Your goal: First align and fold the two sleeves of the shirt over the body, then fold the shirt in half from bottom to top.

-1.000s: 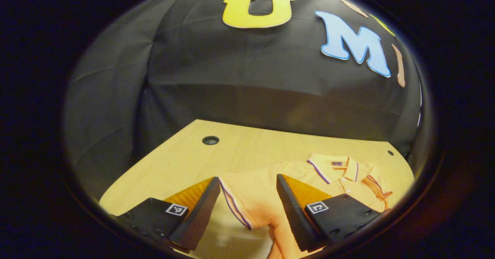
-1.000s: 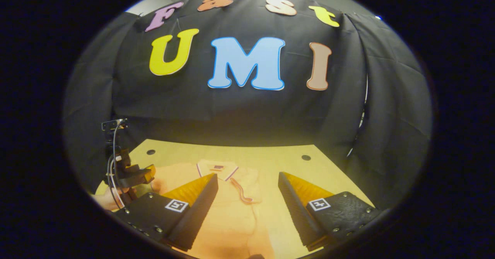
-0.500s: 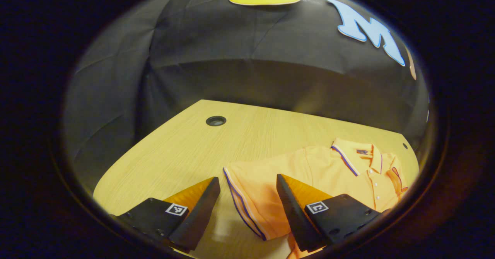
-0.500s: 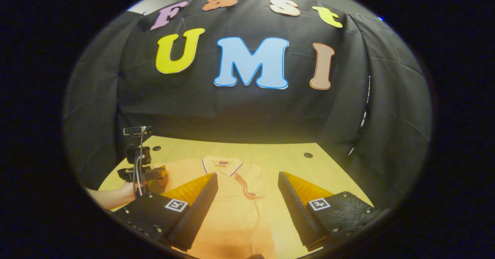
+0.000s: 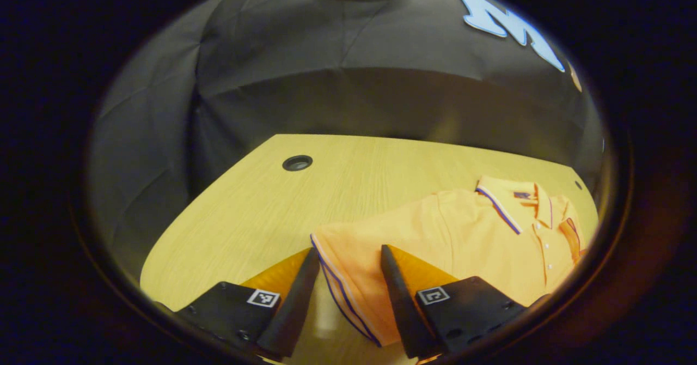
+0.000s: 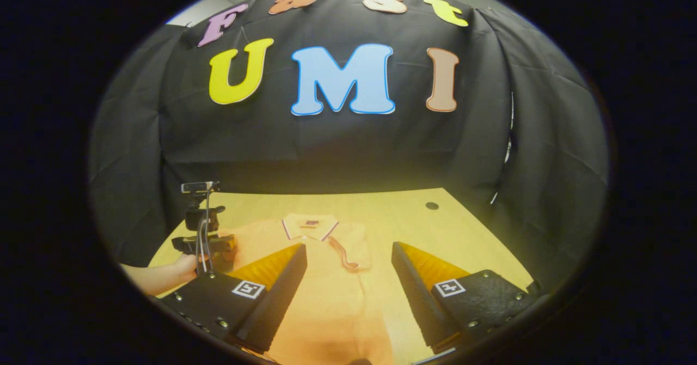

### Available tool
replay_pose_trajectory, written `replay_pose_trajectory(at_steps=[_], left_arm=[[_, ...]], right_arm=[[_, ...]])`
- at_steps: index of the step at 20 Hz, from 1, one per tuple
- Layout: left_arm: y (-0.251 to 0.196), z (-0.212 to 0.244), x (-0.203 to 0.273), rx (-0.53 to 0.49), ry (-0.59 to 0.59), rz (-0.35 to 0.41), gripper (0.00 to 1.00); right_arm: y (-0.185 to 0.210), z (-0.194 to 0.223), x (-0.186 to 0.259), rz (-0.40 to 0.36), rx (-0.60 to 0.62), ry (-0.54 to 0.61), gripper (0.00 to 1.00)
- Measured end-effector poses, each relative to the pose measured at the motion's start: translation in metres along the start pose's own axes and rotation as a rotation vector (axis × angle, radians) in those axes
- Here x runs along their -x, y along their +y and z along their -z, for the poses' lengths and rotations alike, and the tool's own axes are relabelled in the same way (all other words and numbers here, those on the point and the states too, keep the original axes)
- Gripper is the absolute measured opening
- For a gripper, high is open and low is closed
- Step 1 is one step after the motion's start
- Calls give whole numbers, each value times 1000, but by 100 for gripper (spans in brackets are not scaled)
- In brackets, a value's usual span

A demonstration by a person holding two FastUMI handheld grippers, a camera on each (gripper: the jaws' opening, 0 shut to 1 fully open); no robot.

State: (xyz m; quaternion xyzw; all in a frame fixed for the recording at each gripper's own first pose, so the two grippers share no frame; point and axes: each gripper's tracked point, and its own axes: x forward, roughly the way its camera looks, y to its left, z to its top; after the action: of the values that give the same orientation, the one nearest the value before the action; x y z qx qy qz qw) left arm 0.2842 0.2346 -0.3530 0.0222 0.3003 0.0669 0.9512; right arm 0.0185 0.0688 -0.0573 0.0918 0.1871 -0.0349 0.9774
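- Orange shirt (image 5: 468, 239) lies flat on wood table (image 5: 261, 212), collar far side; R sleeve already over body.
- L gripper (image 5: 346, 278): jaws apart, straddling L sleeve (image 5: 348, 267) hem, not clamped.
- R gripper (image 6: 348, 272): released, hovers above body.
- Step tip: pinch hem at striped edge, lift low, lay sleeve across chest w/o dragging body.

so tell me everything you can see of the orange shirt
The orange shirt is a knit-looking polo lying flat, front up, on the wooden table. Its collar and sleeve cuff carry dark and white striped trim, and pale buttons run down the placket. One sleeve is already folded over the chest; the other lies spread between the left gripper fingers, which are open.
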Motion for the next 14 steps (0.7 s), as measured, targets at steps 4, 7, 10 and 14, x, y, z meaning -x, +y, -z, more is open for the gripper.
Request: replay_pose_trajectory(at_steps=[4, 7, 10, 14], left_arm=[[-20, 2, -7, -26, 2, 22, 32], [-23, -1, -9, -52, 0, 10, 7], [-26, -14, 2, -74, -25, 3, 7], [-43, -43, 20, -103, -92, 28, 6]], right_arm=[[-3, 8, 0, 1, -17, 15, 97], [-12, 9, 1, 13, -43, 15, 97], [-21, 11, 3, 29, -69, 12, 97], [-25, 16, 1, 38, -74, 17, 97]])
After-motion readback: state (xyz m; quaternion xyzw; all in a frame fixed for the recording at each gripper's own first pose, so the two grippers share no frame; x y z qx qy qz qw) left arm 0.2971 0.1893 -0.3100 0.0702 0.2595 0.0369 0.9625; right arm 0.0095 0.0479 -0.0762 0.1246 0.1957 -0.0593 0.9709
